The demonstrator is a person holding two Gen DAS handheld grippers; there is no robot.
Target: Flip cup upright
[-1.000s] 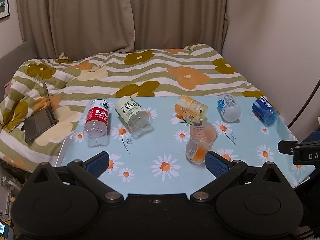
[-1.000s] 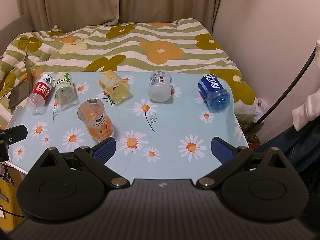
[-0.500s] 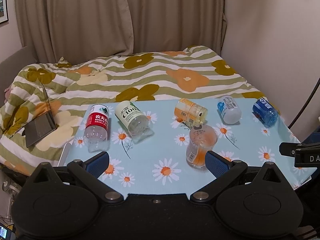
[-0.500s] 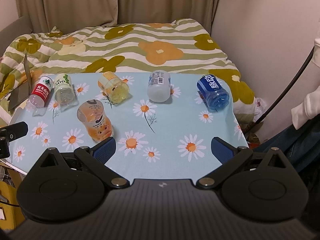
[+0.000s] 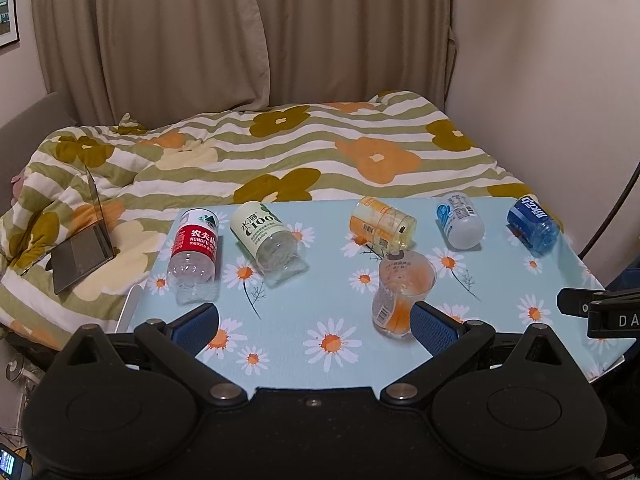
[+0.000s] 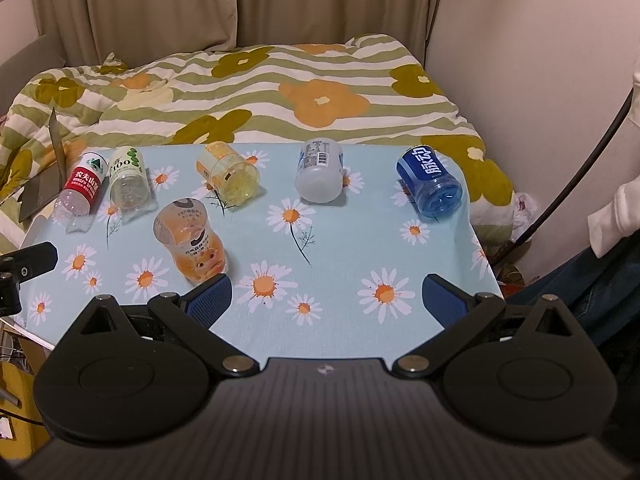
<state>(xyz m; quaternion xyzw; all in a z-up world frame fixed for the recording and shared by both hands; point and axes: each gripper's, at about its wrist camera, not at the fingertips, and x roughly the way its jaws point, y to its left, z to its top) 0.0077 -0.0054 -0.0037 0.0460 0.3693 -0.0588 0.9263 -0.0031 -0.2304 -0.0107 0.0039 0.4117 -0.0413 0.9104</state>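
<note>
Several cut-bottle cups are on a daisy-print table (image 5: 340,344). An orange cup (image 5: 400,294) (image 6: 192,240) stands upright near the front. Lying on their sides behind it are a red-label cup (image 5: 194,250) (image 6: 80,190), a white-green cup (image 5: 268,240) (image 6: 128,180), a yellow cup (image 5: 382,228) (image 6: 228,178), a white cup (image 5: 460,220) (image 6: 320,176) and a blue cup (image 5: 534,224) (image 6: 432,184). My left gripper (image 5: 314,326) is open and empty, its right finger beside the orange cup. My right gripper (image 6: 326,298) is open and empty over the table's front.
A bed with a flowered, striped quilt (image 5: 300,152) lies behind the table. A grey laptop (image 5: 80,248) rests on the quilt at the left. A wall (image 5: 540,80) and a dark cable (image 6: 580,168) are on the right. Curtains hang at the back.
Both grippers have drawn back and risen a little, so the table sits lower in each view. The cups have not moved. Both stay open.
</note>
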